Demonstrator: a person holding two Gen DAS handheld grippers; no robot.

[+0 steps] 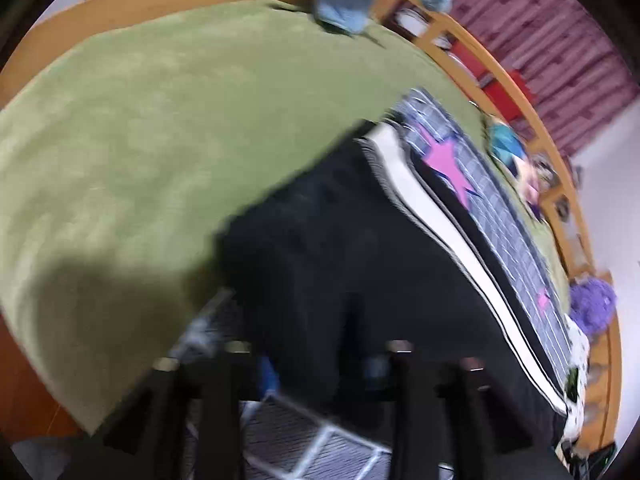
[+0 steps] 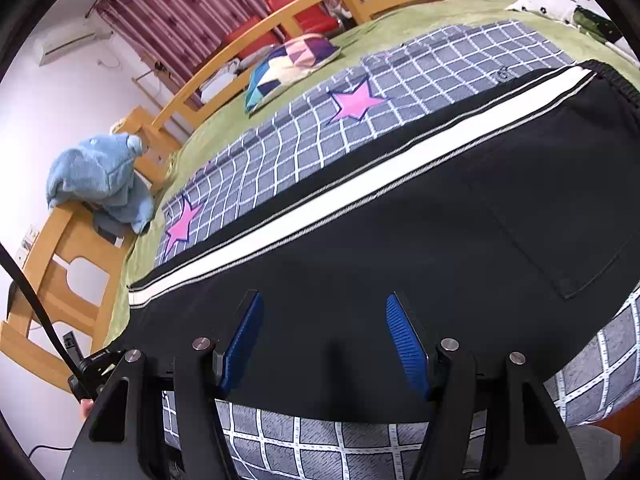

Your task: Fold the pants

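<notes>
Black pants (image 2: 400,216) with a white side stripe (image 2: 360,184) lie flat on a grey checked blanket (image 2: 304,148) with pink stars, on the bed. My right gripper (image 2: 324,336) is open just above the pants' near edge, its blue pads (image 2: 404,340) apart and empty. In the blurred left wrist view the pants (image 1: 340,248) lie ahead, cuff end toward the green sheet. My left gripper (image 1: 316,364) is low over the pants; its fingers (image 1: 400,376) stand apart and the fabric lies between or under them.
A green sheet (image 1: 140,140) covers the bed inside a wooden frame (image 2: 80,248). A blue plush toy (image 2: 100,176) sits on the footboard. A colourful pillow (image 2: 292,64), a spotted pillow (image 2: 560,0) and a purple plush (image 1: 592,304) lie near the far rail.
</notes>
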